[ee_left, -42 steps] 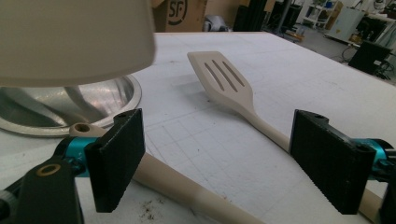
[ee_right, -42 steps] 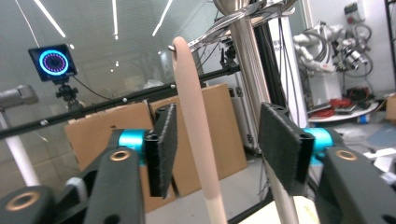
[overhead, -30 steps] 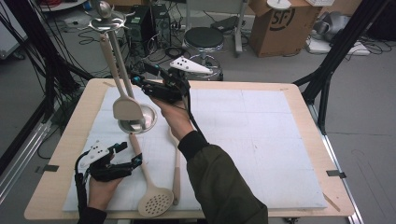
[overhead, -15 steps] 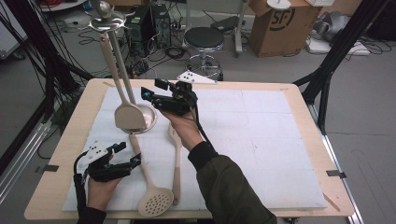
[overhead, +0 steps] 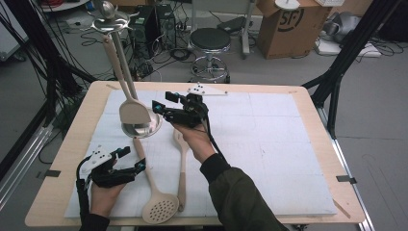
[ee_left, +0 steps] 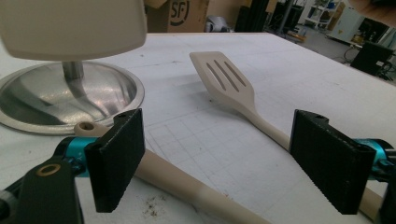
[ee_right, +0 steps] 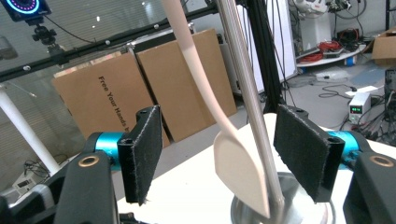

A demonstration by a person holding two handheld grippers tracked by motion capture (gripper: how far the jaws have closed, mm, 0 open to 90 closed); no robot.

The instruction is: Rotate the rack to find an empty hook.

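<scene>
A metal utensil stand has a round base (overhead: pixel 144 129) and a pole (ee_right: pixel 245 93), and a beige spatula (overhead: pixel 132 109) hangs from its top with the blade near the base. My right gripper (overhead: pixel 161 105) is open just right of the stand and points at it. In the right gripper view the spatula blade (ee_right: pixel 238 170) and the pole show ahead between its pads (ee_right: pixel 144 154). A beige skimmer (overhead: pixel 160 211) and a slotted turner (ee_left: pixel 228 79) lie on the white mat. My left gripper (overhead: pixel 133 159) is open beside the skimmer handle (ee_left: pixel 187 186), which runs under its left pad.
The white mat (overhead: pixel 269 144) covers a wooden table (overhead: pixel 62 168). The stand's steel base (ee_left: pixel 70 95) is just ahead of the left gripper. A black stool (overhead: pixel 210 41), cardboard boxes and cables stand on the floor beyond the far edge.
My right gripper has come down from a higher position to the level of the hanging spatula's blade. The left hand and the utensils on the mat have stayed put.
</scene>
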